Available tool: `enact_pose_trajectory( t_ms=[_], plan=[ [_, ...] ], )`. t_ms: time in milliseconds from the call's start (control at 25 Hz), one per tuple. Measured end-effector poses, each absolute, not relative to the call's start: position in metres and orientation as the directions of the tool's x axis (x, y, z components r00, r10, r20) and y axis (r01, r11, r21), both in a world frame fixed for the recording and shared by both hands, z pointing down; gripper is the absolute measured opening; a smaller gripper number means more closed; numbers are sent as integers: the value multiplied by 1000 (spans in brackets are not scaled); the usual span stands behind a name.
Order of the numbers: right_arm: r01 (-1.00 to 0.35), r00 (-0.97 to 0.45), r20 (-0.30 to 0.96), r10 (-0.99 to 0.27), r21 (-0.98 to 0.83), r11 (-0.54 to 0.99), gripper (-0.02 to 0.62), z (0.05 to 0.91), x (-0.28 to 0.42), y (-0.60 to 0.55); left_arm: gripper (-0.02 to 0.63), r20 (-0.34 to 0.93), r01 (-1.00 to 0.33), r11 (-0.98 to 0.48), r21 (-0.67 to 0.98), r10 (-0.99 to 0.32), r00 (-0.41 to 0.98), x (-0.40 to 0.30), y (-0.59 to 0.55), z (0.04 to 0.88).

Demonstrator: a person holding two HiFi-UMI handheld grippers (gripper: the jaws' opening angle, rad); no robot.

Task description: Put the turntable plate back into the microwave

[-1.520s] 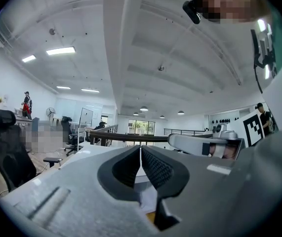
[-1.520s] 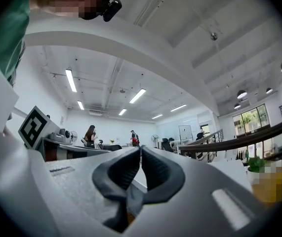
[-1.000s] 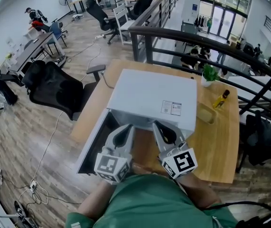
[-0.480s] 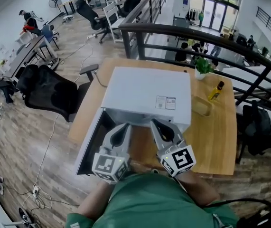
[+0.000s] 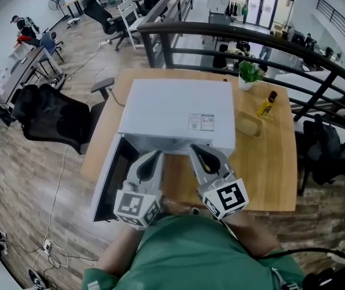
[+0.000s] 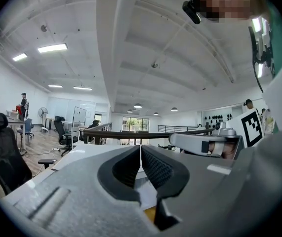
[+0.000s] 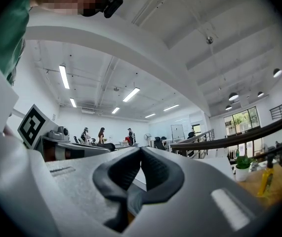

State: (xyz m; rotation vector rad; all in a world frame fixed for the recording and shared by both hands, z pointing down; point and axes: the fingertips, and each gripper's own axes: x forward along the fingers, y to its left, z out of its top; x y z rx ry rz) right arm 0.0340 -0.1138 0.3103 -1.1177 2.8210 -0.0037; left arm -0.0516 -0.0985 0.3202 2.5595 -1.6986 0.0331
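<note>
Head view alone shows the microwave door (image 5: 115,174) open; gripper views show left claw (image 6: 140,151), right claw (image 7: 141,153) closed.

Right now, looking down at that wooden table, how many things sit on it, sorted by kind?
Microwave: 1
Potted plant: 1
Yellow bottle: 1
Translucent container: 1
Total: 4
</note>
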Motion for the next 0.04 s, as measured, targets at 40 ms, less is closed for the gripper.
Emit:
enact_pose_trajectory(
  t_ms=[40],
  plan=[
    [-684, -722, -98, -685, -42, 728, 5, 311, 35, -114, 14, 57, -920, -389, 47, -918, 392, -50, -99, 321]
  ],
)
